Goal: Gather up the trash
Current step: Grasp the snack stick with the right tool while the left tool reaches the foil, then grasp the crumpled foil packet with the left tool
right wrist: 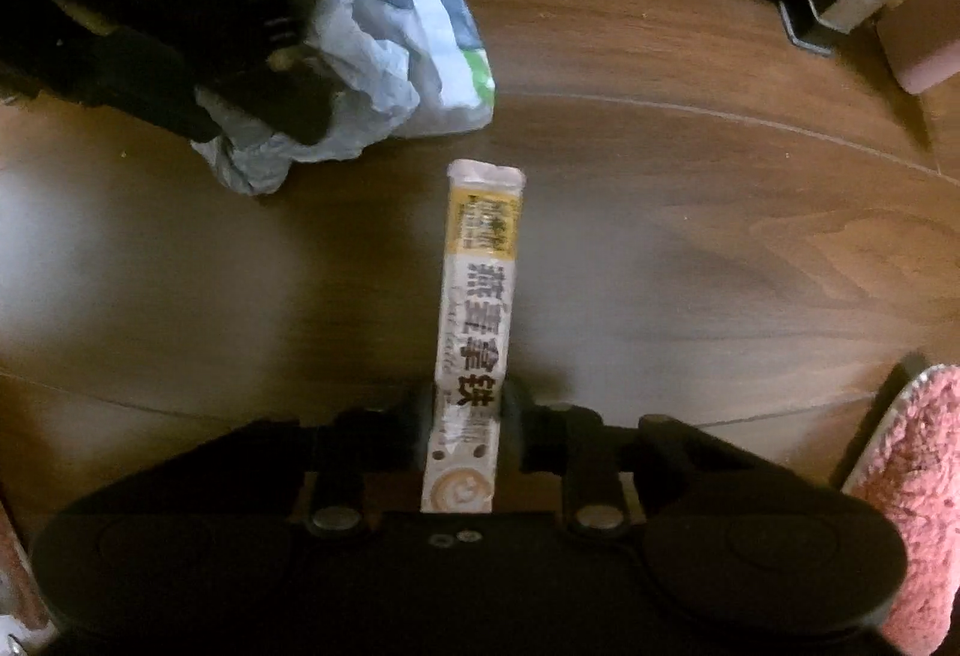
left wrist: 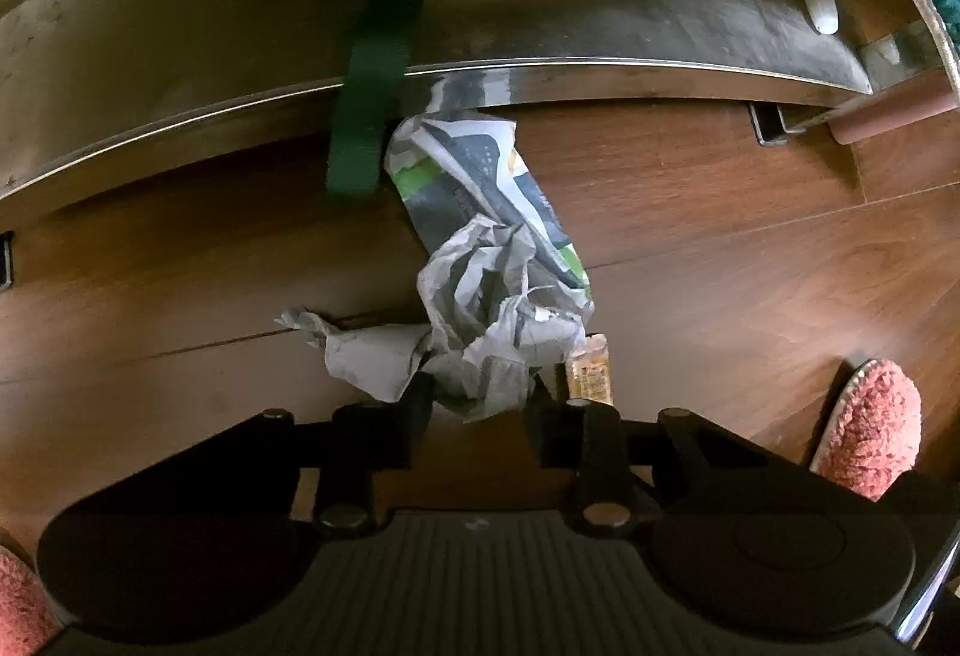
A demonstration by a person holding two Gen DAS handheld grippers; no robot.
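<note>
Left gripper [left wrist: 480, 386]: clamped on the crumpled wrapper [left wrist: 492, 260]; its fingertips are mostly buried in the folds, so the contact itself is hard to make out.
Wrapper: grey, white and green printed bag, crushed, hanging from the left gripper over the floor [left wrist: 720, 266]; its far end reaches the metal bar [left wrist: 600, 74] and is mirrored in it. In the right view the wrapper [right wrist: 408, 56] sits beyond the sachet, half covered by the dark left gripper [right wrist: 252, 86].
Right gripper [right wrist: 468, 404]: closed on the sachet [right wrist: 480, 296], one finger on each side of its lower part.
Sachet: long, narrow coffee stick, white with a yellow band and Chinese print, pointing away from the right gripper, above the floor [right wrist: 720, 236]. In the left view only a scrap of the sachet [left wrist: 591, 368] shows, just right of the wrapper; the rest is hidden.
Strap [left wrist: 372, 92]: green, hanging across the bar, just left of the wrapper.
Slipper [left wrist: 870, 428]: pink, fuzzy, right of the wrapper, cut off by the gripper body.
Blur: the right view is soft and dim; small print is unreadable.
</note>
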